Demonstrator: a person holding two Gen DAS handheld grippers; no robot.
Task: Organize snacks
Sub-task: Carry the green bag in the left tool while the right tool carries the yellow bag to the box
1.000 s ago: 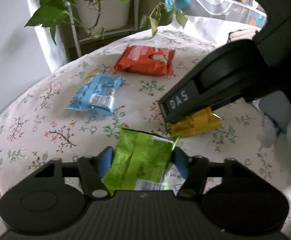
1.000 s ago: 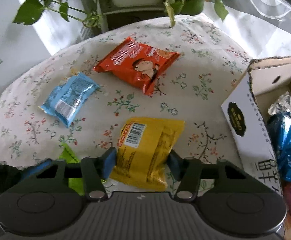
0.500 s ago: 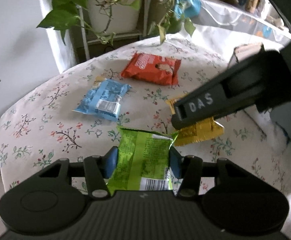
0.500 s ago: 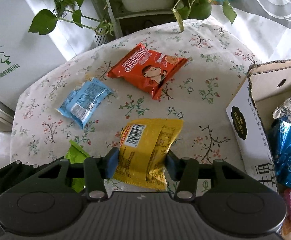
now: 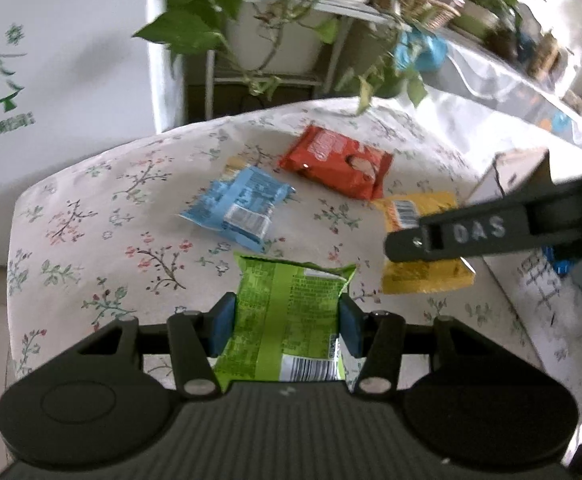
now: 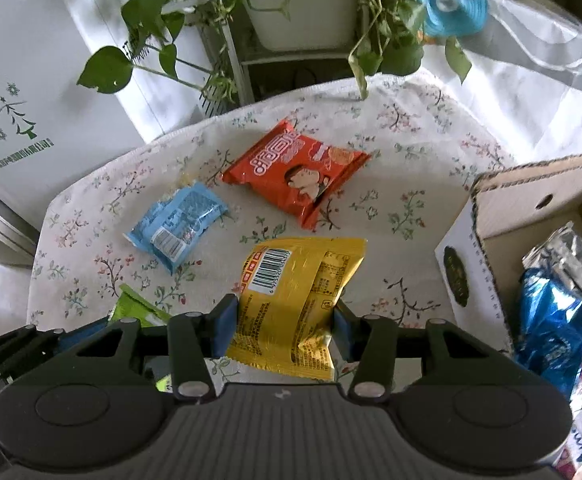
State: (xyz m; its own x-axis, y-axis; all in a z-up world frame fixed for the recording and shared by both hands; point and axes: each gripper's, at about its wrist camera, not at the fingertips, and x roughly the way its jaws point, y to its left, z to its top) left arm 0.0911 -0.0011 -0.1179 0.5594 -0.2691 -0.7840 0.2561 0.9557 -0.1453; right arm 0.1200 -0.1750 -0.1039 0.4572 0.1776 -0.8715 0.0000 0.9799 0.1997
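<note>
Now L tool clamped on green pack, R tool on yellow pack; blue foil bag in carton.

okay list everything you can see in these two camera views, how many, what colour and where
green snack packet: 1, green, between the left gripper's pads
yellow snack packet: 1, yellow, between the right gripper's pads
orange snack packet: 1, orange-red, far middle of the table
blue snack packet: 1, light blue, lying left of the orange one
cardboard box: 1, brown and white, at the table's right, open
packets in box: several, blue and silver most visible
tablecloth: 1, white floral, covering the table
potted plants: count unclear, green, on a rack behind the table
left hand-held gripper: 1, black with blue pads, shut on green packet
right hand-held gripper: 1, black with blue pads, shut on yellow packet
</note>
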